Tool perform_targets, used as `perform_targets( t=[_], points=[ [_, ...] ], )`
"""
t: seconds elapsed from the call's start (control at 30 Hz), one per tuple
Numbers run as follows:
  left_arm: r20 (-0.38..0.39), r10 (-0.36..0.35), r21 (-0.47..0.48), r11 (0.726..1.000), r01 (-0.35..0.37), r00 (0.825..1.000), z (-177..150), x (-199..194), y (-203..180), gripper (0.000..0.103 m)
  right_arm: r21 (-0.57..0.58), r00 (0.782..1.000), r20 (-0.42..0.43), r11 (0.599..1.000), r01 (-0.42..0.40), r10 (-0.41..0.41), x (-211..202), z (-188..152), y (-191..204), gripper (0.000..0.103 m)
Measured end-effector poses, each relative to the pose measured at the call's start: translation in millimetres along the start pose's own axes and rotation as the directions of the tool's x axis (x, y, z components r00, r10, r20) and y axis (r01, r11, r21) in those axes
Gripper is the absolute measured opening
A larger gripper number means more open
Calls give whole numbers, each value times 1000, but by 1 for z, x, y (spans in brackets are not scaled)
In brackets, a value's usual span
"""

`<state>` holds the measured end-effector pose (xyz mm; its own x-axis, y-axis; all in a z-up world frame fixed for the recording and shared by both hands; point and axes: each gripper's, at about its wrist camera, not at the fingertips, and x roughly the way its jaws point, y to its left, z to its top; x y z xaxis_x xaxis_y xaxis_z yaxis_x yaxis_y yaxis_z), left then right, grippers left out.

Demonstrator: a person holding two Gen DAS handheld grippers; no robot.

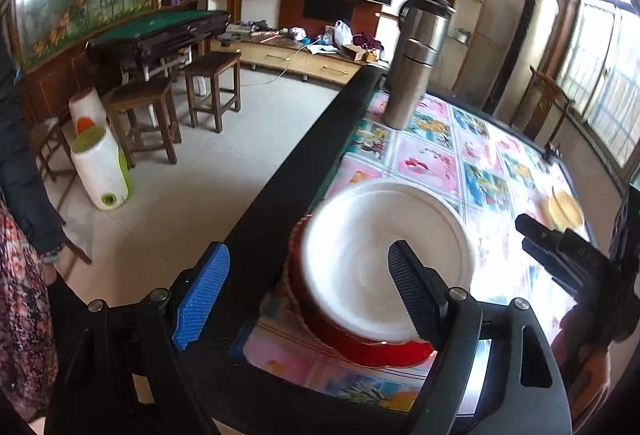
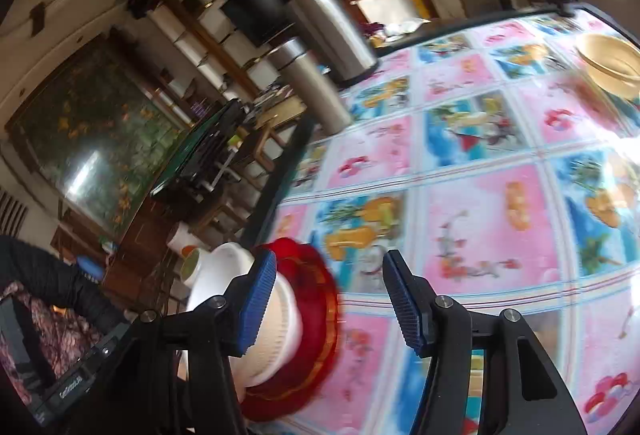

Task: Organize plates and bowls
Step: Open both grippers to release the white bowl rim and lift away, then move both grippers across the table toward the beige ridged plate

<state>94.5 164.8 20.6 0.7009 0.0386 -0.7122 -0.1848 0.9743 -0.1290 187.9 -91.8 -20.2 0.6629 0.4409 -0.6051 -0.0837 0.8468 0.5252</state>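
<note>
Both claws, left claw (image 1: 308, 291) and right claw (image 2: 328, 303), gape released by the white bowl (image 1: 380, 259) stacked on the red plate (image 1: 360, 349) at the surface's near edge; next, likely the tan bowl (image 2: 612, 65) at the far edge.

My two grippers and what I wear

My left gripper (image 1: 308, 287) has a black frame with round silver screws at the joints and ribbed blue pads (image 1: 202, 301) on its fingers; my right gripper (image 2: 330, 301) is built the same, its blue pads (image 2: 259, 309) finely ridged, with slotted black arms below. At the lower left of the right wrist view a black housing carries small white lettering, too blurred to read. I wear a dark sleeve (image 1: 24, 171) over a red floral-patterned garment (image 1: 20, 307).
</note>
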Motion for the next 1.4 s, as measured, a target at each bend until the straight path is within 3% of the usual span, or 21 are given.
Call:
perform_targets(
  t=[0.23, 0.4, 0.8, 1.07, 1.4],
  points=[
    [123, 33, 176, 983, -55, 992, -9, -16, -84, 82, 55, 994, 73, 995, 79, -83, -37, 16, -76, 59],
    [185, 16, 268, 961, -66, 983, -11, -23, -148, 82, 67, 984, 126, 991, 118, -125, -67, 26, -121, 61],
    [200, -39, 386, 922, -42, 979, -8, -10, -264, 82, 169, 969, 175, 975, 146, -175, -104, 58, -220, 61],
    [169, -30, 427, 903, -45, 985, -4, 16, -311, 82, 162, 961, 201, 974, 159, -190, -106, 87, -240, 61],
    [138, -15, 421, 906, -45, 990, 3, 45, -327, 82, 196, 971, 165, 971, 139, -173, -92, 89, -259, 61]
  ],
)
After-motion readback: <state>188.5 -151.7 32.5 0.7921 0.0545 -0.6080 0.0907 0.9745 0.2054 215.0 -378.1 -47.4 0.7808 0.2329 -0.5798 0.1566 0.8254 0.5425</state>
